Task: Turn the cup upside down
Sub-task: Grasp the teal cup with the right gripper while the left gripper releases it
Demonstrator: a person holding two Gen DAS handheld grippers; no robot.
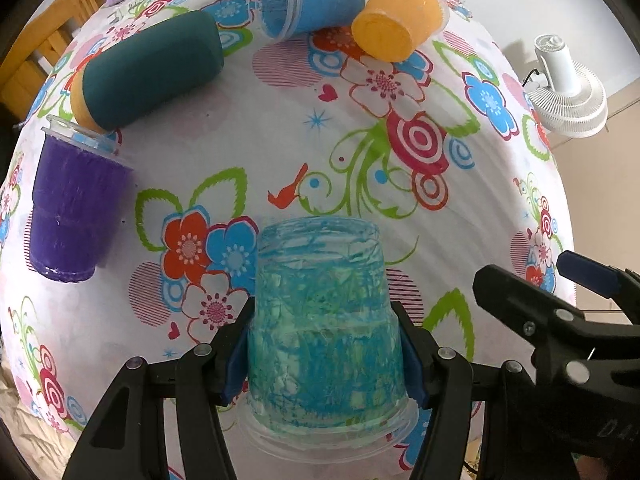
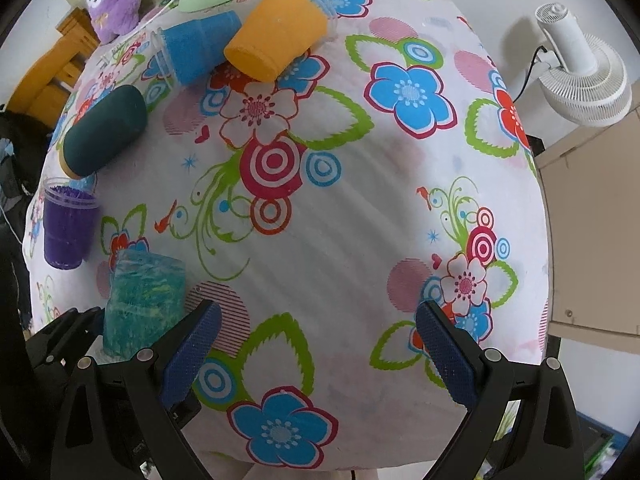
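Floral tablecloth (image 2: 340, 240); left gripper (image 1: 326, 356) clamps inverted teal cup (image 1: 320, 312); right gripper (image 2: 318, 356) spread wide.

A white tablecloth (image 2: 340, 240) carries blue, red and white flowers, green leaves and pink striped circles. A clear cup (image 1: 320, 320) is streaked turquoise and pale green. Other cups are purple (image 1: 72, 208), dark teal (image 1: 152, 68), solid blue (image 1: 316, 0) and orange (image 1: 396, 20). Both black grippers have blue finger pads (image 2: 192, 356). A plush toy (image 2: 110, 0) is lilac; one fan (image 2: 580, 80) is white.
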